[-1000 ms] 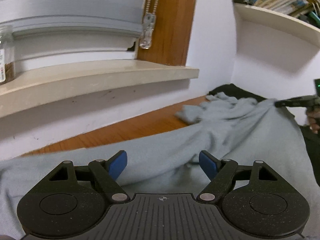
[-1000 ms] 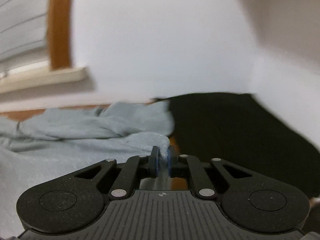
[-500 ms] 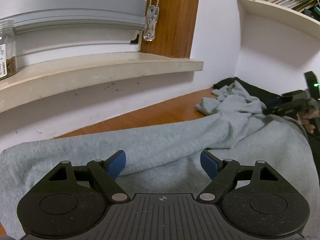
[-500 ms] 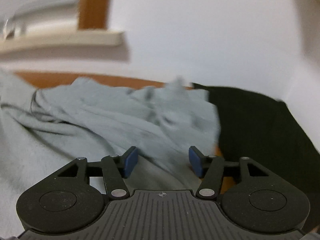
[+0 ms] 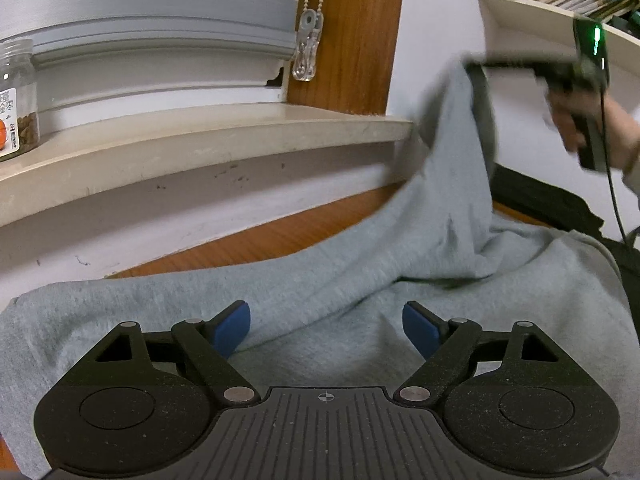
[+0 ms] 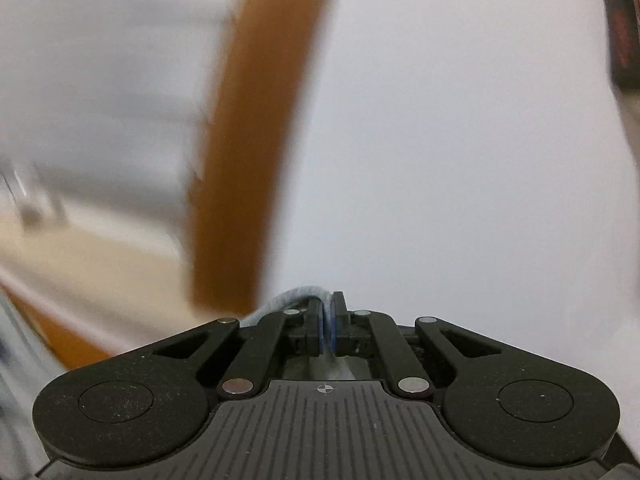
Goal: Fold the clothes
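your right gripper (image 6: 328, 320) has just been closing and is pinching the grey sweatshirt (image 5: 400, 280), its sleeve rising steeply; your left gripper (image 5: 326, 328) is spread wide over it.

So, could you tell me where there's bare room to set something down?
A bare strip of wooden table lies between the wall and the grey garment. The window sill is free right of the jar. Garments crowd the rest.

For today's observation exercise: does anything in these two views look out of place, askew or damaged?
Nothing looks damaged or spilled. The grey garment is uneven only because the right gripper, shut on one end, holds it up off the wooden surface. A black garment lies crumpled behind it. The left gripper is open above the cloth.
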